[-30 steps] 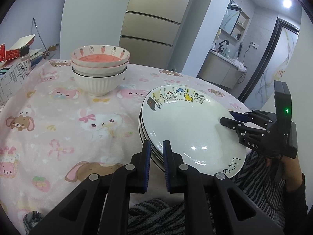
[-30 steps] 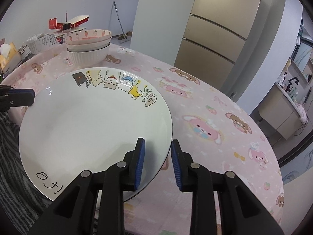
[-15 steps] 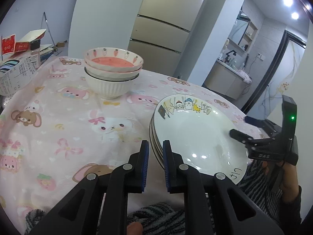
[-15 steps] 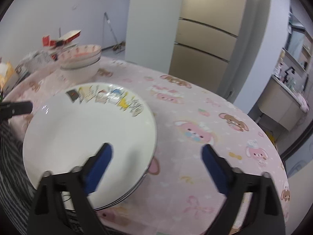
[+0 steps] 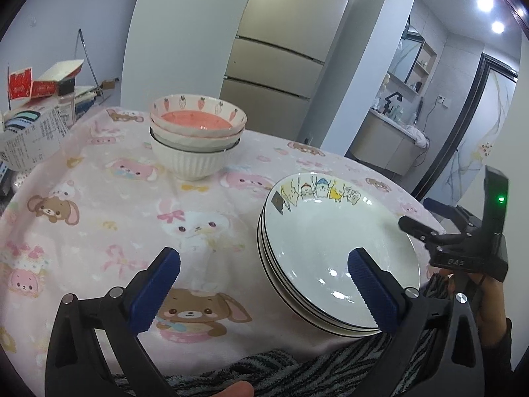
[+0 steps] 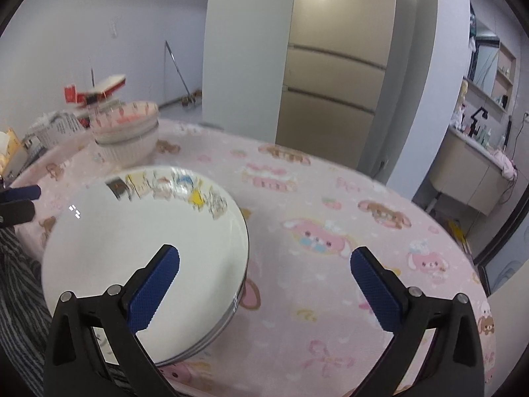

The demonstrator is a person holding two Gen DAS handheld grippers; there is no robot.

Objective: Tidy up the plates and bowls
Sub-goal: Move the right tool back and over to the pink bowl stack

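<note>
A stack of white plates [image 5: 330, 238] with cartoon animals on the rim lies at the near edge of the pink tablecloth [image 5: 99, 198]. My left gripper [image 5: 264, 258] hovers over the stack's left rim. Its jaws are opening wide, and nothing is pressed between the blue pads. In the left wrist view my right gripper [image 5: 421, 215] stands just right of the stack. The right gripper [image 6: 264, 254] is open over the right rim of the plates [image 6: 132, 231] and holds nothing. Three nested bowls [image 5: 198, 132], the top one pink inside, stand farther back.
Boxes and printed papers [image 5: 33, 122] crowd the table's far left, with a small jar [image 5: 66, 102] among them. A person's striped clothing [image 5: 297, 370] lies along the near edge. A fridge [image 6: 330, 82] stands behind the table. The cloth [image 6: 330, 231] right of the plates is bare.
Both grippers went from nearly shut to wide apart. The right one let go of the top plate's rim and lifted slightly, leaving the plate on the stack.
</note>
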